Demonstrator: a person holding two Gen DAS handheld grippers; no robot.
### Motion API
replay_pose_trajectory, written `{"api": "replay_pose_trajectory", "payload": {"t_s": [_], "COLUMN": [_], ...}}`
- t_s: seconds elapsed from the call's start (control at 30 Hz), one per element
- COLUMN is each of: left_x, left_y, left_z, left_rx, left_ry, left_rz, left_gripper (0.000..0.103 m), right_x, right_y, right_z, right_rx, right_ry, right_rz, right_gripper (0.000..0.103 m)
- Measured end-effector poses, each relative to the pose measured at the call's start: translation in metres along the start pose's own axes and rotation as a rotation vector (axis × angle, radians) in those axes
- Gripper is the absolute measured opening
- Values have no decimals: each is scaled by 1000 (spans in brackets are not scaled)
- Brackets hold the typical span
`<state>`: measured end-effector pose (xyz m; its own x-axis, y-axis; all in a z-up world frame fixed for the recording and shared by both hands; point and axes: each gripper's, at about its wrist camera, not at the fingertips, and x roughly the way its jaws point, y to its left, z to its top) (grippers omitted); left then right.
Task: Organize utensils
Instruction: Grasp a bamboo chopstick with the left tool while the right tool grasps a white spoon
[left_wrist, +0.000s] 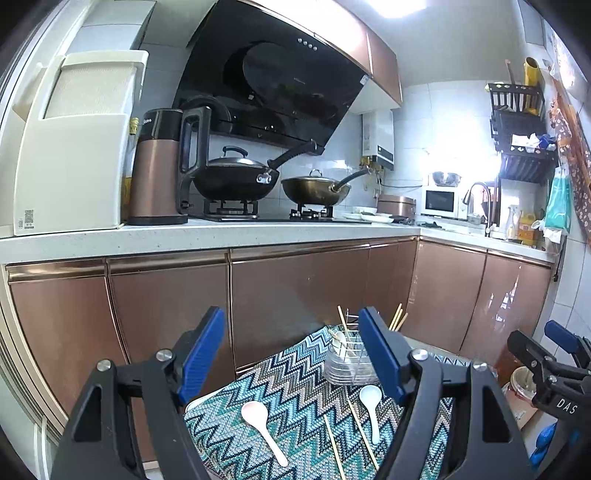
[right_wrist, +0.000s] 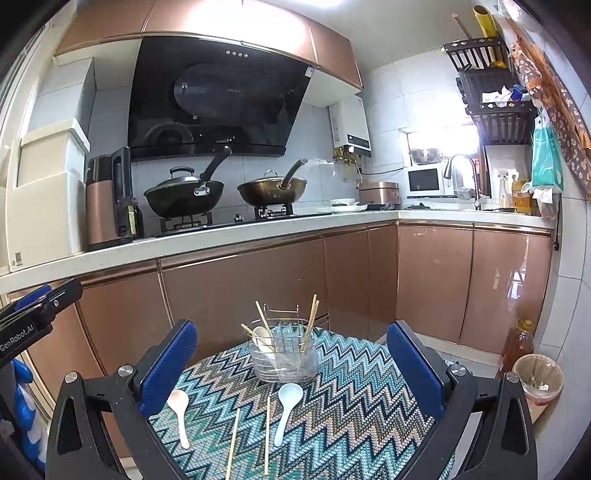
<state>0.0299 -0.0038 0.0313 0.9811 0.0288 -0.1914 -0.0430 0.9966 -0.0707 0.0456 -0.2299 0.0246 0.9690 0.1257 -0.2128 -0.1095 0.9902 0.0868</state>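
- Utensil holder (right_wrist: 283, 360): clear tub with a wire insert, upright near the far end of the zigzag mat (right_wrist: 351, 398). It already holds one white spoon and several chopsticks, leaning out at angles.
- Looks partly done. Still loose on the mat, nearer the cameras than the holder:
  - pink spoon (right_wrist: 179, 411) on the left, bowl toward the holder, handle toward the camera
  - white spoon (right_wrist: 287, 408) just in front of the holder, same orientation
  - two chopsticks (right_wrist: 266, 435) between the spoons, roughly parallel, apart from each other; not touching either spoon as far as I can tell
- So four items left by my count: two spoons and a chopstick pair.
- Right gripper (right_wrist: 291, 363): jaws wide apart, nothing between the pads. Held above the near end of the mat, aimed forward and slightly down at the holder. The loose items sit below and between the fingers, no contact.
- Left gripper (left_wrist: 291, 354): jaws also spread, empty. Level with the right one and just to its left, pointed more at the mat's left half; its right finger partly covers the holder in that view.
- Each gripper shows at the edge of the other's view, so they're side by side, apart.
- Neither is committed to a target yet. My guess is the white spoon suits the right and the pink spoon suits the left.
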Motion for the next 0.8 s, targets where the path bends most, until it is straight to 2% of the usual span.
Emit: {"api": "replay_pose_trajectory", "payload": {"t_s": [0.13,0.3,0.43,0.5,0.57,0.67,0.73,0.8], "left_x": [15,45,86,106,134,165,187,208], "left_y": [-4,-8,-1,3,6,8,6,0], "left_z": [-6,-17,-31,-42,-59,-83,-101,-117], "left_rx": [12,14,-31,-61,-104,-147,-176,-210], "left_ry": [32,108,243,322,440,563,648,729], "left_rz": [-3,-26,-83,-135,-212,-274,-310,-362], "left_gripper": [73,73,73,73,72,72,70,60], "right_x": [14,42,70,89,107,133,151,169], "right_y": [-4,-13,-23,-30,-37,-45,-49,-52], "right_z": [-5,-15,-27,-36,-45,-60,-70,-80], "right_rx": [3,18,30,41,51,56,57,56], "right_ry": [25,90,159,206,254,326,377,427], "right_rz": [-5,10,19,25,31,45,64,89], "right_gripper": [103,103,103,103,103,103,103,97]}}
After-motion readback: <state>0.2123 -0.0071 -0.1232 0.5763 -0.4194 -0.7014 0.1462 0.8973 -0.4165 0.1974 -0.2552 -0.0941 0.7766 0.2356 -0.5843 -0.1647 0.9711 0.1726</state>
